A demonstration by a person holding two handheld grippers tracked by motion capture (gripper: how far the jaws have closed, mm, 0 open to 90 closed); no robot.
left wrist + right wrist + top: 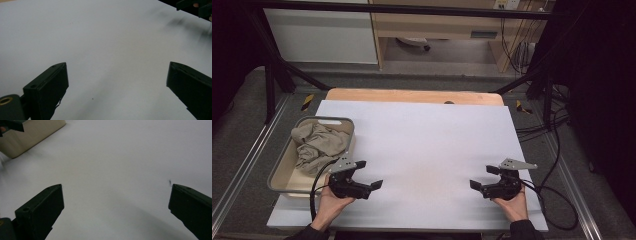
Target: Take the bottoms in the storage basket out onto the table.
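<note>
Both claws rest low over the bare white worktop [422,145], each released with its jaws spread wide and nothing between them. The left claw [368,175] sits at the near left, just beside the near right corner of the grey basket [280,167]; the right claw [482,177] sits at the near right, well apart from it. The thing to fetch is the beige cloth [317,145], crumpled in the far half of the basket, to the left of the open sheet.

The step in hand looks like a first reach for that cloth. To do it well, the left claw should lift clear of the basket's rim, turn toward the far left and come down onto a raised fold, not the flat of the heap, so the jaws close on a firm bunch. Keep the jaws wide until they straddle the fold. The right claw can wait over the middle of the worktop, ready to take a second edge once the cloth is out. The trailing cable [314,187] by the left hand [329,205] should stay off the rim.
</note>
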